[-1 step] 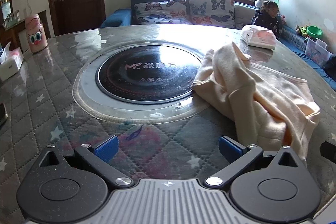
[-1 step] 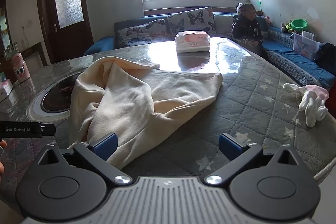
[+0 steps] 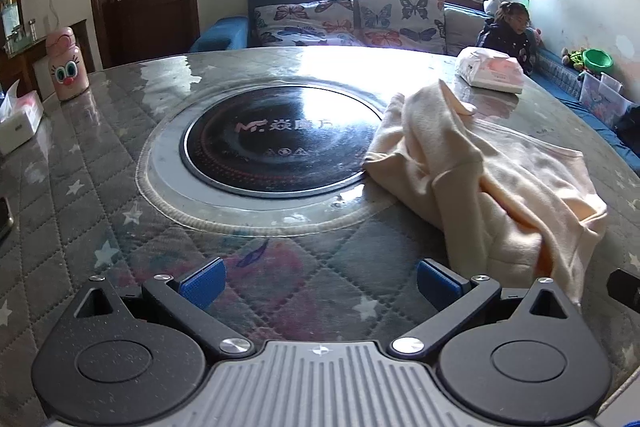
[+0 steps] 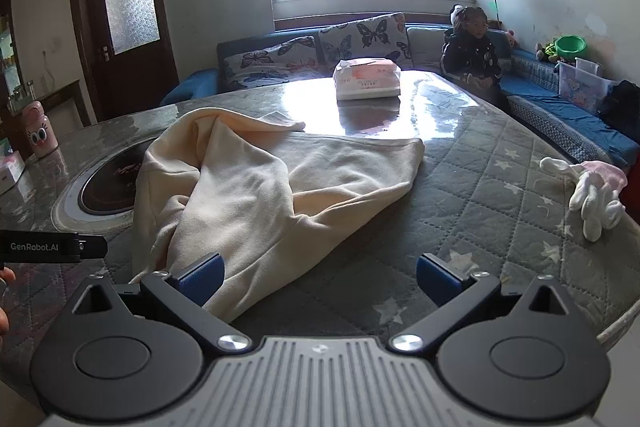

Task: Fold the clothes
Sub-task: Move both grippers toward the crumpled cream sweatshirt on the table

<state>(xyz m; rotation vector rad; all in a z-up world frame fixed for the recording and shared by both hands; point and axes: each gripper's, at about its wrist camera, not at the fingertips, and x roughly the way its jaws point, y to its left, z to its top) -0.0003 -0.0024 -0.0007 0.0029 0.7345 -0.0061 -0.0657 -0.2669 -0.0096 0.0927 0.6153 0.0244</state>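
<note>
Left gripper [image 3: 318, 281] is level above the table [image 3: 80, 163], jaws spread wide with nothing between them, aimed at the round cooktop [image 3: 276, 143]. Right gripper [image 4: 318, 281] is likewise wide and empty, low over the table edge; its left fingertip [image 4: 202, 277] overlaps the near hem of the garment [image 4: 280, 195], though contact cannot be confirmed. One cream garment lies crumpled on the table, right of the cooktop, partly covering its rim. Its shape, sleeves and front are hard to make out in the folds. Two tissue packs: one [image 4: 368, 79] beyond the garment, one [image 3: 20, 123] cut off at the left edge. One pink bottle [image 3: 66, 65]. One pair of gloves [image 4: 592, 191] lies at the right edge.
</note>
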